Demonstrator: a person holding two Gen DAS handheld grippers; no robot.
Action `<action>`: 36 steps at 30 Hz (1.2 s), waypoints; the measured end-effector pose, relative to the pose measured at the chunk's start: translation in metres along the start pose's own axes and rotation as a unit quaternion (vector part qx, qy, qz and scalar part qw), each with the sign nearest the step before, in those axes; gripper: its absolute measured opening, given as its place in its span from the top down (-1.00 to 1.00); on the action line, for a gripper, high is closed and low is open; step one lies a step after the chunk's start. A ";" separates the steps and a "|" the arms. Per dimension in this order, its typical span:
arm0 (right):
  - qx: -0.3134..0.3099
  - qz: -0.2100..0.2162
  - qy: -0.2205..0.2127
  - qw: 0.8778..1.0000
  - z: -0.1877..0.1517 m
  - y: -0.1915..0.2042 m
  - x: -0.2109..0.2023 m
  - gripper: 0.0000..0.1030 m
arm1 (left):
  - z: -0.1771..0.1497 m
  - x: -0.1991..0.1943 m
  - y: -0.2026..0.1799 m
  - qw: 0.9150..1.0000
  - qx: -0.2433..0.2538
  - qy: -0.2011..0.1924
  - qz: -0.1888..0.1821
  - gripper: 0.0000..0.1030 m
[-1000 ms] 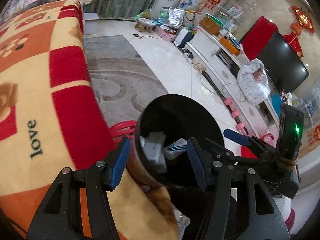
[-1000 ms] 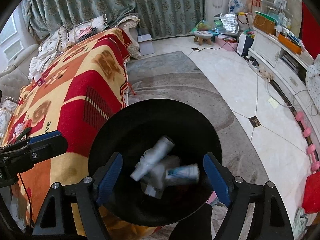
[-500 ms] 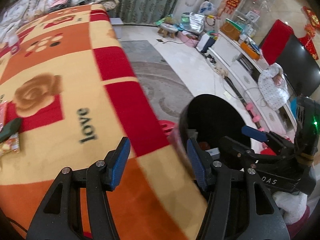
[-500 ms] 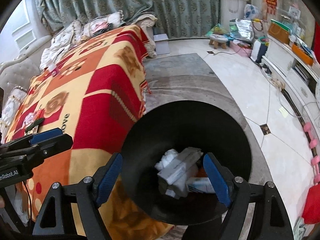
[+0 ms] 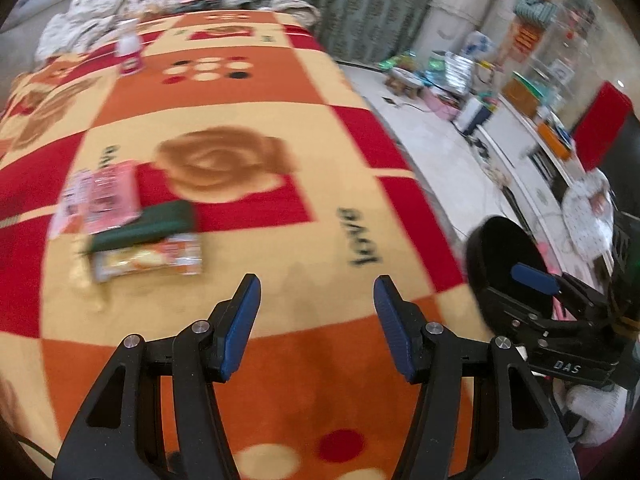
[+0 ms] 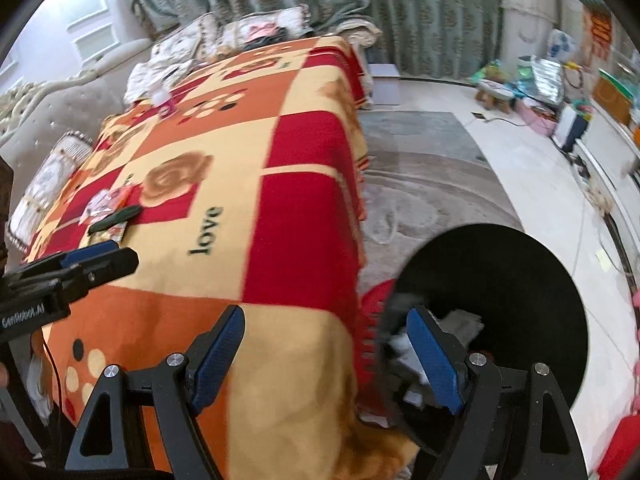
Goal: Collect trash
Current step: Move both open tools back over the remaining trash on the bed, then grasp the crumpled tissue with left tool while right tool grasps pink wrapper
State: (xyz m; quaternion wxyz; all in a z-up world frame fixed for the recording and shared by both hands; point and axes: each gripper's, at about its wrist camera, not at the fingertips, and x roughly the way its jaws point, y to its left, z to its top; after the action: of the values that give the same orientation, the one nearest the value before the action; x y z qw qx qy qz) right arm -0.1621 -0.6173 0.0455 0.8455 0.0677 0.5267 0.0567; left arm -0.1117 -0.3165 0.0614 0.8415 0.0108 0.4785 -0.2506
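On the red, orange and cream blanket (image 5: 320, 184) lie a pink packet (image 5: 100, 196), a dark green object (image 5: 144, 226) and an orange snack wrapper (image 5: 148, 258), close together at the left. My left gripper (image 5: 316, 292) hovers open over bare blanket to their right, holding nothing. My right gripper (image 6: 326, 320) is open and empty above the blanket's edge. The black bin (image 6: 520, 272) stands on the floor beside it with white and grey trash (image 6: 456, 320) inside. The same litter (image 6: 108, 208) shows in the right wrist view, just beyond the left gripper (image 6: 108, 252).
A small pink-and-white bottle (image 5: 130, 50) stands at the blanket's far end, near cushions. The bin (image 5: 500, 248) and right gripper (image 5: 536, 280) sit at the right of the left wrist view. A grey rug (image 6: 420, 168), pale floor and a cluttered white cabinet (image 5: 532, 128) lie beyond.
Both grippers have swung left, away from the bin and over the blanket. The bin has slid to the right of both views. The litter has come into sight. Both jaws stayed as wide.
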 end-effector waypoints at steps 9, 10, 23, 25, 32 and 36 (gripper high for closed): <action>-0.045 0.032 0.010 0.998 0.014 0.055 0.019 -0.57 | -0.005 -0.025 0.095 0.995 -0.080 -0.019 0.051 -0.12; -0.050 0.036 0.012 0.998 0.015 0.061 0.022 -0.57 | -0.005 -0.027 0.105 0.994 -0.087 -0.021 0.056 -0.12; -0.093 0.065 0.018 0.993 0.035 0.117 0.041 -0.57 | 0.009 0.002 0.169 0.989 -0.122 -0.001 0.081 0.19; -0.101 0.071 0.018 0.992 0.039 0.127 0.045 -0.57 | 0.011 0.008 0.171 0.990 -0.120 0.007 0.079 0.40; -0.120 0.095 0.016 0.988 0.052 0.158 0.053 -0.57 | 0.000 -0.007 0.181 0.991 -0.116 0.011 0.062 0.78; -0.129 0.115 0.014 0.985 0.062 0.181 0.058 -0.57 | -0.012 -0.024 0.190 0.991 -0.118 0.008 0.064 0.78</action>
State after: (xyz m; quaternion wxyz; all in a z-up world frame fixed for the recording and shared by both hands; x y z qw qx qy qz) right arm -0.0848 -0.4332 0.0526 0.8273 0.0176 0.5157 0.2222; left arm -0.0495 -0.1375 0.0322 0.8471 -0.0557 0.5101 -0.1383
